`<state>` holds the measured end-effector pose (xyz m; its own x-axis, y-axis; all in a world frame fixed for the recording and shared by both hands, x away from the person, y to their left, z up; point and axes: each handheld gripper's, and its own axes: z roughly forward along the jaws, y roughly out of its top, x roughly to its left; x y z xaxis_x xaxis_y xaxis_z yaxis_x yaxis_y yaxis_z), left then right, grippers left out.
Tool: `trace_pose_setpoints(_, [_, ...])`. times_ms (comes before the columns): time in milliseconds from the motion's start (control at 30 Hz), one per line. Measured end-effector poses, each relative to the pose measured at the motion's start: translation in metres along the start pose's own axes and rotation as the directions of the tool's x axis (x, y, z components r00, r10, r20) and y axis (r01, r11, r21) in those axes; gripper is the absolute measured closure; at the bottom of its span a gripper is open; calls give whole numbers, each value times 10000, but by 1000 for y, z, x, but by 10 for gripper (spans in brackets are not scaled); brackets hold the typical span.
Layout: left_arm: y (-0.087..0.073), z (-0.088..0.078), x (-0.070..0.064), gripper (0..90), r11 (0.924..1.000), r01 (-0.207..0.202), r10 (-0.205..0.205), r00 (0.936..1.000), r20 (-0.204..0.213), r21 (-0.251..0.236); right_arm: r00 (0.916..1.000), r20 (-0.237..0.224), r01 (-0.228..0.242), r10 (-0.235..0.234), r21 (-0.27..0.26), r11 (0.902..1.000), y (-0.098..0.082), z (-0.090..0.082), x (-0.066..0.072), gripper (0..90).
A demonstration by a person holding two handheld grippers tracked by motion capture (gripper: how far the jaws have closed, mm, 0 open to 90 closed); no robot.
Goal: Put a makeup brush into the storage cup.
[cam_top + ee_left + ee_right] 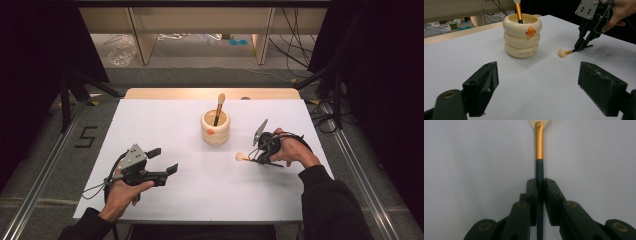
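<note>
Brushes: two, one (219, 108) in the cup (215, 131), one (539, 165) pinched by right gripper (539, 186).

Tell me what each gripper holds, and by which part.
The right gripper clamps the makeup brush by its dark handle, below the gold ferrule. The left gripper holds nothing, jaws open.

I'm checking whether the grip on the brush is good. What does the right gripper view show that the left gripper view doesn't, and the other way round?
Right gripper view alone: the right gripper seen along its own jaws, shut on the black handle of the lying brush, the gold ferrule ahead of them.

Left gripper view alone: the cream ringed cup with the duck bill, a second brush standing in it, and the left gripper open over bare table.

Both: the lying brush and the white table.
</note>
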<state>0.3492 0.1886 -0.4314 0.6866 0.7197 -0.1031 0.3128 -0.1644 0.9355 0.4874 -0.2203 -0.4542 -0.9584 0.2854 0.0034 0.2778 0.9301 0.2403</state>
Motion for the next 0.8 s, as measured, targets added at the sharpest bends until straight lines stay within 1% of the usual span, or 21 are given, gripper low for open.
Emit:
trace_pose_setpoints(133, [0, 0, 0, 167, 10000, 0, 0, 10000, 2, -3, 10000, 93, 30, -32, 206, 9998, 3, 0, 2, 830])
trace_pose_setpoints(167, [0, 0, 0, 168, 10000, 2, -2, 10000, 4, -2, 9998, 128, 129, -134, 368, 9992, 5, 0, 3, 831])
trace_pose_setpoints(233, [0, 0, 0, 167, 10000, 3, -3, 10000, 3, -7, 9998, 174, 97, -108, 583, 9983, 8, 0, 4, 832])
trace_pose_setpoints(300, [0, 0, 0, 168, 10000, 18, -18, 10000, 4, 9, 9996, 207, 177, -195, 823, 9965, 11, 1, 4, 832])
trace_pose_setpoints(367, [0, 0, 0, 171, 10000, 11, -11, 10000, 23, -21, 9997, 196, 155, -173, 896, 9959, 12, 1, 4, 832])
trace_pose_setpoints(400, [0, 0, 0, 171, 10000, 14, -14, 10000, 16, -18, 9997, 177, 169, -185, 881, 9960, 12, 1, 4, 832])
trace_pose_setpoints(433, [0, 0, 0, 171, 9999, 168, -168, 9999, -2, -38, 9997, 177, 149, -165, 881, 9960, 12, 1, 4, 833])
trace_pose_setpoints(533, [0, 0, 0, 171, 9999, 146, -146, 9999, 0, -11, 9996, 216, 166, -187, 900, 9958, 12, 1, 4, 833])
trace_pose_setpoints(600, [0, 0, 0, 171, 10000, 5, -5, 10000, 40, -42, 9995, 247, 190, -212, 860, 9961, 12, 1, 5, 834])
trace_pose_setpoints(633, [0, 0, 0, 172, 10000, 28, -28, 10000, 38, -33, 9994, 278, 202, -226, 845, 9962, 11, 0, 5, 834])
trace_pose_setpoints(667, [0, 0, 0, 172, 9999, 161, -161, 9999, -18, -15, 9992, 293, 266, -289, 768, 9967, 11, 0, 5, 834])
trace_pose_setpoints(700, [0, 0, 0, 172, 9999, 166, -166, 9999, -1, -21, 9995, 260, 182, -200, 665, 9976, 10, 0, 5, 834])
trace_pose_setpoints(767, [0, 0, 0, 172, 9998, 218, -218, 9998, -10, -17, 9992, 374, 90, -109, 514, 9986, 7, -1, 6, 834])
trace_pose_setpoints(800, [0, -1, 1, 172, 9999, 145, -145, 9999, 30, -13, 9994, 330, 101, -117, 484, 9988, 6, -1, 5, 834])
